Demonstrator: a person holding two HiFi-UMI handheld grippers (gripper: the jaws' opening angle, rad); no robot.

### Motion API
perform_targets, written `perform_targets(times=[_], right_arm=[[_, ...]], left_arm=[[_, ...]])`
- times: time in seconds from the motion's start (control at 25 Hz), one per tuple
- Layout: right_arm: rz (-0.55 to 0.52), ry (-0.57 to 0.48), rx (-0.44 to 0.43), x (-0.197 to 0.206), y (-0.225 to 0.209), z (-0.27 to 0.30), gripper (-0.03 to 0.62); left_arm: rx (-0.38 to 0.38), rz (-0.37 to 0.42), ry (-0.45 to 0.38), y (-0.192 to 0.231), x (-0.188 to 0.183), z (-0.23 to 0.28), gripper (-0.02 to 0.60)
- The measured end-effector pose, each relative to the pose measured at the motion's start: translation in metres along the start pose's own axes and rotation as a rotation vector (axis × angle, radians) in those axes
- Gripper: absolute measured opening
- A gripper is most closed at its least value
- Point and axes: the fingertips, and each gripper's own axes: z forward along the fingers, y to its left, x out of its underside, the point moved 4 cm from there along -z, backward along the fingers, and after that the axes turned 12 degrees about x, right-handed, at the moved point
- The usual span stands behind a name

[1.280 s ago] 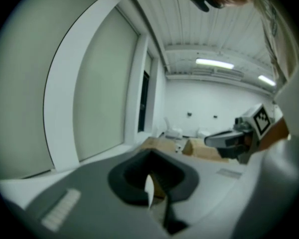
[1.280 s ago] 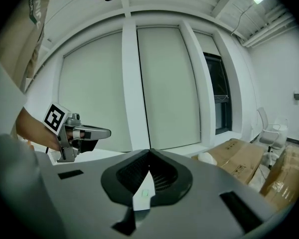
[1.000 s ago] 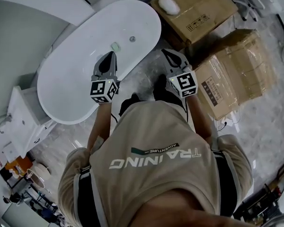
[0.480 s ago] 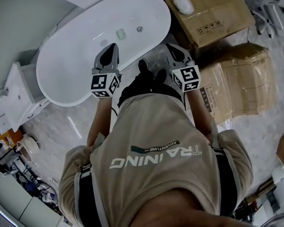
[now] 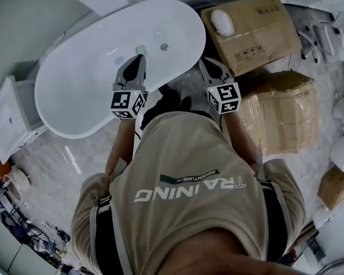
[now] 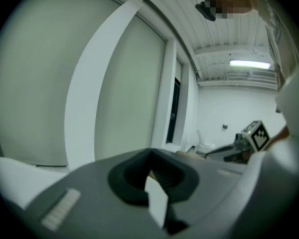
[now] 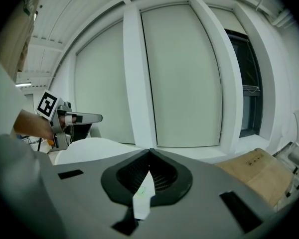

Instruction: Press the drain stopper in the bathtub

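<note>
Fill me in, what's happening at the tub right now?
A person stands beside the white oval bathtub, a tool in each hand. The left tool is held above the tub, close to the small round grey drain stopper but not touching it. The right tool is over the floor beside the tub. Both are shut and empty.

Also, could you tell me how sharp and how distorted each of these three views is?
Head view: sharp, evenly lit, the bathtub bowed by the wide lens. Left gripper view: soft all over, green-tinted, the ceiling lamp blown out, black fisheye corners. Right gripper view: crisper, though the window frame curves strongly.
</note>
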Motion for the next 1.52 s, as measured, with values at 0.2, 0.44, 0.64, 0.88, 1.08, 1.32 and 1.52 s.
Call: perform_targets(times=[0.2, 0.44, 0.64, 0.88, 1.08, 1.32, 1.52], right_arm=[[-0.099, -0.001, -0.033, -0.034, 0.013, 0.043, 0.009], [-0.195, 0.028, -0.06, -0.057, 0.028, 0.1, 0.009], [-0.213, 0.07, -0.094, -0.061, 0.042, 0.125, 0.009], [-0.262, 0.131, -0.195, -0.064, 0.051, 0.158, 0.009], [-0.283, 0.182, -0.273, -0.054, 0.041, 0.183, 0.009], [-0.272, 0.227, -0.401, -0.033, 0.008, 0.217, 0.009], [-0.298, 0.3, -0.52, 0.013, -0.02, 0.261, 0.009]], left_arm=[[-0.054, -0.023, -0.051, 0.058, -0.016, 0.006, 0.002], [-0.019, -0.014, -0.054, 0.101, -0.017, 0.022, 0.002], [-0.042, -0.062, -0.062, 0.12, -0.009, 0.023, 0.002], [-0.121, -0.153, -0.023, 0.139, 0.014, 0.024, 0.002], [-0.214, -0.207, 0.021, 0.147, 0.034, 0.028, 0.002], [-0.341, -0.248, 0.113, 0.15, 0.052, 0.062, 0.002], [-0.337, -0.182, 0.249, 0.132, 0.074, 0.118, 0.002]])
